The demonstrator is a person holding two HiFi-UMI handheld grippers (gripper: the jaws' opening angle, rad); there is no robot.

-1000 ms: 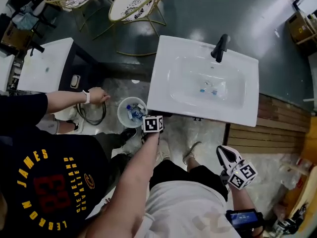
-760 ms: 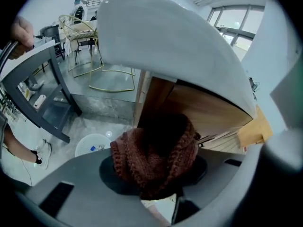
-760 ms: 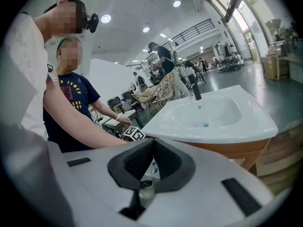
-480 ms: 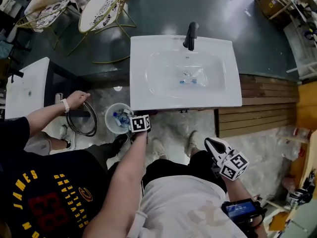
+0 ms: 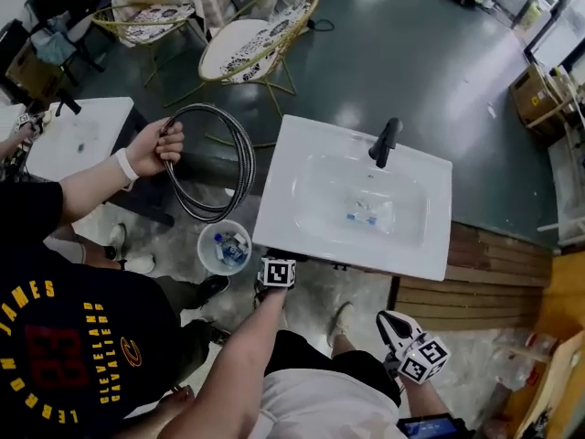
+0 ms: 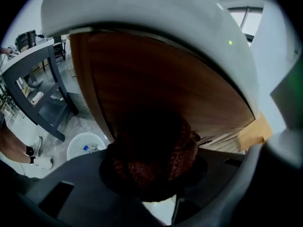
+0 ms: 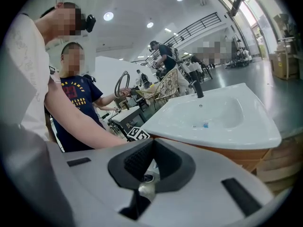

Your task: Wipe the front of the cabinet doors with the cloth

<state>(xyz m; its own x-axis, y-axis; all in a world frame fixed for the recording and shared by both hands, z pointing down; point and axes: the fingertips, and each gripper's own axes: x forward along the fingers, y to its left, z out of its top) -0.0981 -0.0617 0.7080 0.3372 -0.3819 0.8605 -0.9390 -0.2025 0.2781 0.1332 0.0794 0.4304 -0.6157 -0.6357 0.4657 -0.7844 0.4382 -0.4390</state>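
At the far left, the bystander's hand (image 5: 155, 144) has lifted the coiled hose (image 5: 219, 167) off the floor, up and away from the white basket (image 5: 224, 248), so your working side looks less crowded. Your left gripper (image 5: 276, 265) stays tucked under the left front corner of the basin (image 5: 292, 167). Its jaws are clenched on the dark red cloth (image 6: 154, 157), held close to the wooden cabinet door (image 6: 156, 74); actual contact isn't clear. It has barely shifted along the front, so the doors to the right probably remain unwiped. Your right gripper (image 5: 393, 323) hangs back by your hip, jaws parted and holding nothing.
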